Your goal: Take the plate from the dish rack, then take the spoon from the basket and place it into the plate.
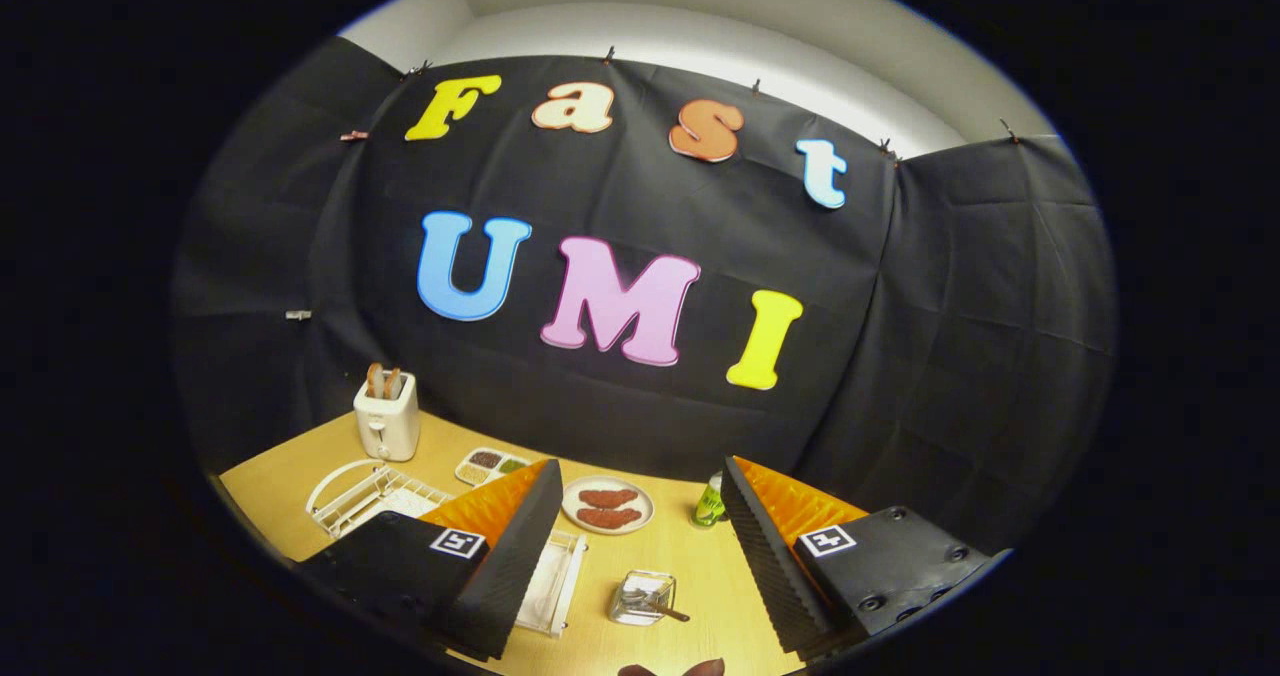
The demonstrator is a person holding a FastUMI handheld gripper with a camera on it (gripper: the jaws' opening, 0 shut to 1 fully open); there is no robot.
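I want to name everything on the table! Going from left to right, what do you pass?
Toaster → dish rack → divided snack tray → plate with meat → small glass basket → green bottle. The open fingers reach forward over the table, holding nothing.

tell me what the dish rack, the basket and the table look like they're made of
Dish rack: thin white wire, probably coated metal, judging by its open bars.
Basket: clear and glossy, glass or acrylic; the table shows through its walls.
Table: light wood or wood-look laminate, smooth with a faint sheen.
The hand-held gripper is open, holding nothing.
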